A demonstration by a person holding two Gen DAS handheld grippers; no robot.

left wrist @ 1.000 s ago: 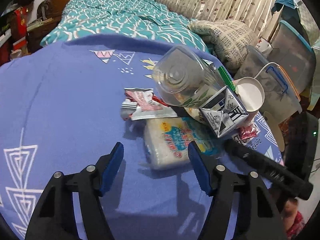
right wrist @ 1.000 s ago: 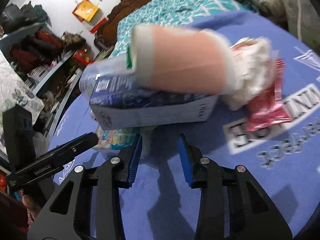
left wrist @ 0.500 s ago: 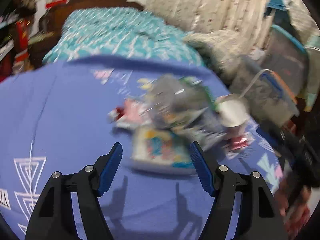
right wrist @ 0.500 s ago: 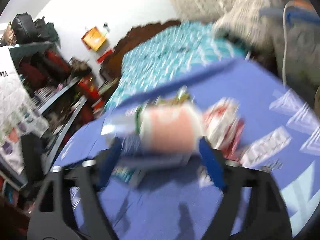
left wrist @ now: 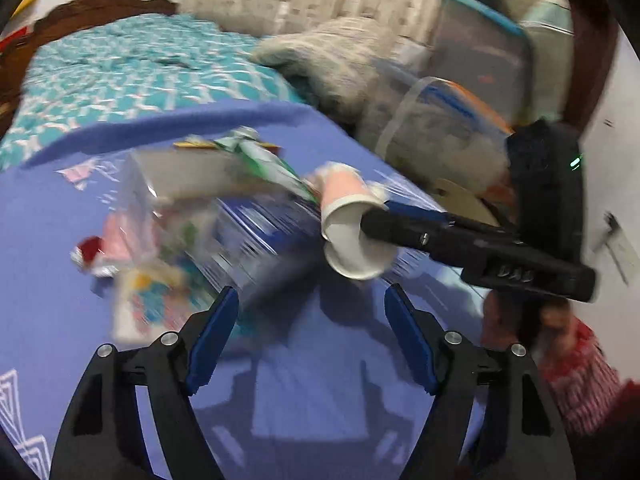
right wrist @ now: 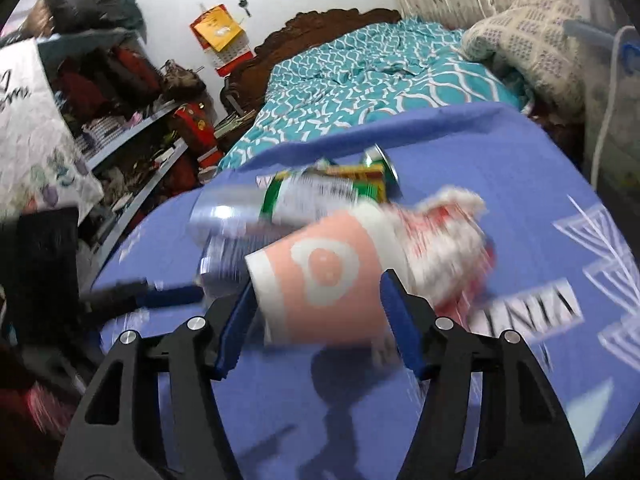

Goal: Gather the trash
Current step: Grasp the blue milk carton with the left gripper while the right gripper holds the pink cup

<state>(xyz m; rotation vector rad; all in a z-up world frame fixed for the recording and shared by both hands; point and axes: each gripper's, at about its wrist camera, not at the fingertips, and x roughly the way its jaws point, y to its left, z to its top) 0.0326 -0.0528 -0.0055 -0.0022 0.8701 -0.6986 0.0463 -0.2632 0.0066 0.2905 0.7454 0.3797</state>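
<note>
1. Your right hand-held gripper (right wrist: 316, 316) now has the pink paper cup (right wrist: 320, 284) lying sideways between its blue pads. The jaws swung wide and have just been closing in again; the pads sit at the cup's sides, but motion blur hides whether they truly press, so treat the grip as unconfirmed.

2. A second ago that cup lay on top of the trash pile, clear ahead of narrower jaws. Now it fills the gap between them, and from the left wrist view it appears to hang off the tip of your right tool, seemingly clear of the blue cloth (left wrist: 320, 380) covering the bench.

3. Your left hand-held gripper (left wrist: 312, 332) is spread, with nothing between its pads. Its jaws have just been opening a little further. It hangs above bare cloth, near the pile but not touching it.

4. The rest of the trash stays heaped on the bench: the clear plastic bottle (right wrist: 256, 208), the green-labelled can (right wrist: 376, 160) behind it, the red and white wrapper (right wrist: 452, 240) just beside the cup, and the printed packet (left wrist: 148, 308) at the near left edge of the pile.

5. In my judgement, one piece is now being taken and everything else remains to be collected. If the cup is only loosely caught, it could slip as you carry it, and thin paper will crush if you squeeze hard.
</note>
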